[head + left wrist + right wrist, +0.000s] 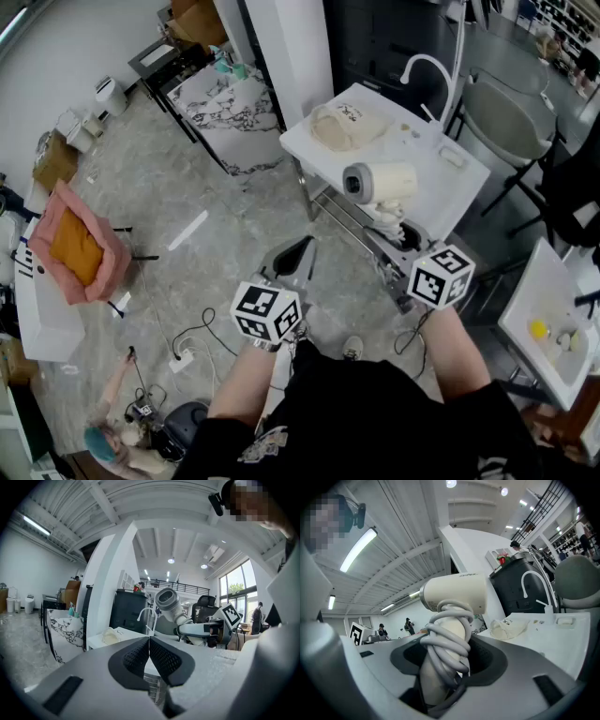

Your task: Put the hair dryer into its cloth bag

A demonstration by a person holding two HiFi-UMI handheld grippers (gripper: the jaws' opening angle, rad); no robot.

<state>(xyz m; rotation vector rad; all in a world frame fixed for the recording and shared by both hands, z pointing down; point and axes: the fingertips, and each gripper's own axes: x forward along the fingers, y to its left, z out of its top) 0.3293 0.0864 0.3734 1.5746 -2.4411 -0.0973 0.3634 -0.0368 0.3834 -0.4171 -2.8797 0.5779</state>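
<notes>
A cream hair dryer (380,183) with its grey cord wound round the handle stands upright above the near edge of the white table (450,187). My right gripper (398,228) is shut on the handle (440,663), with the nozzle end pointing left. The beige cloth bag (347,125) lies flat at the table's far left corner, apart from the dryer, and it also shows in the right gripper view (508,626). My left gripper (289,261) hovers over the floor left of the table, shut on nothing (149,656). From the left gripper view, the dryer (168,601) is ahead to the right.
A white faucet (427,66) rises at the table's back edge, with a grey round chair (506,117) behind it. A marble-patterned stand (234,112) sits to the left. A pink cushion (80,246), cables and a crouching person (112,441) are on the floor. A white basin (553,328) stands at the right.
</notes>
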